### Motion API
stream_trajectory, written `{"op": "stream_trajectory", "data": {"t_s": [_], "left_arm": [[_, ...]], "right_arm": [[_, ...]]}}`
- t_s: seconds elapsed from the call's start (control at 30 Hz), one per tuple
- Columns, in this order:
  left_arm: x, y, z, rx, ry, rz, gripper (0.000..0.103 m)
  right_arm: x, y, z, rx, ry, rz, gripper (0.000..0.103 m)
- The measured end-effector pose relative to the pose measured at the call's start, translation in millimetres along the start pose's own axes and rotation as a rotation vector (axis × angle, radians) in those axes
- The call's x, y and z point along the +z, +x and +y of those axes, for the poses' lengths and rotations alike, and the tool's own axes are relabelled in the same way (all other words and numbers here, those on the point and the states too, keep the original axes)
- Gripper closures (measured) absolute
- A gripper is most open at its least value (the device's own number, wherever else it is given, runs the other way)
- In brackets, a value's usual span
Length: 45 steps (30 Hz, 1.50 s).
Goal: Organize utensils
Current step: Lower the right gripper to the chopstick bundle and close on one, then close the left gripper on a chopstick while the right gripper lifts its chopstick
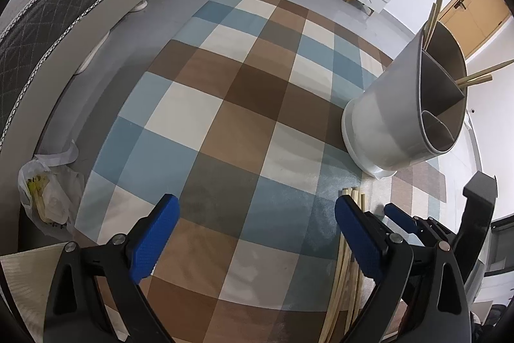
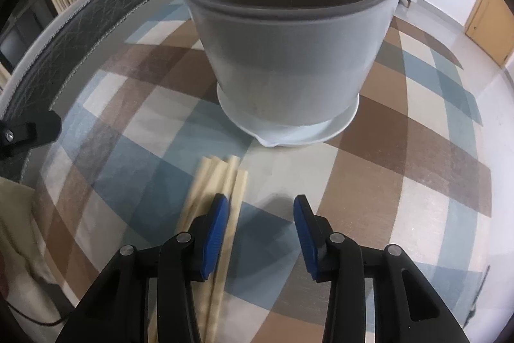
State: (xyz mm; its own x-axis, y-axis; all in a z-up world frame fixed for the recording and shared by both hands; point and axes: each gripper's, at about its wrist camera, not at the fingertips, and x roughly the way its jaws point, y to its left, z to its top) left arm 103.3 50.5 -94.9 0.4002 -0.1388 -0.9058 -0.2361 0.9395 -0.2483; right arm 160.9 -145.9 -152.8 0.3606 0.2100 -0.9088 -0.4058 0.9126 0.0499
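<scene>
Chopsticks beneath right hand-held gripper

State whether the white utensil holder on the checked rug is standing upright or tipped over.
Upright. The utensil holder sits flat on its base on the rug, its open top facing up, and chopsticks stick out of it.

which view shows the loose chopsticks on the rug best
The right wrist view: the chopsticks lie in a bundle ahead of the right gripper, ends fanned out near the holder, though slightly blurred. The left wrist view shows only their ends and strips beside the left gripper's finger.
</scene>
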Motion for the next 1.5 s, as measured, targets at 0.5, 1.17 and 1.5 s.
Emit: {"op": "stream_trajectory", "data": {"t_s": [0.5, 1.17, 1.5], "left_arm": [[-2.1, 5.7, 1.4, 0.039, 0.003, 0.002, 0.008], [-25.7, 19.0, -37.4, 0.055, 0.125, 0.022, 0.008], [-39.9, 49.6, -62.2, 0.063, 0.17, 0.105, 0.008]], "right_arm": [[7.9, 3.6, 13.8, -0.023, -0.063, -0.052, 0.085], [-25.1, -78.2, -87.7, 0.249, 0.433, -0.231, 0.097], [-50.7, -123.1, -105.3, 0.312, 0.559, -0.324, 0.097]]}}
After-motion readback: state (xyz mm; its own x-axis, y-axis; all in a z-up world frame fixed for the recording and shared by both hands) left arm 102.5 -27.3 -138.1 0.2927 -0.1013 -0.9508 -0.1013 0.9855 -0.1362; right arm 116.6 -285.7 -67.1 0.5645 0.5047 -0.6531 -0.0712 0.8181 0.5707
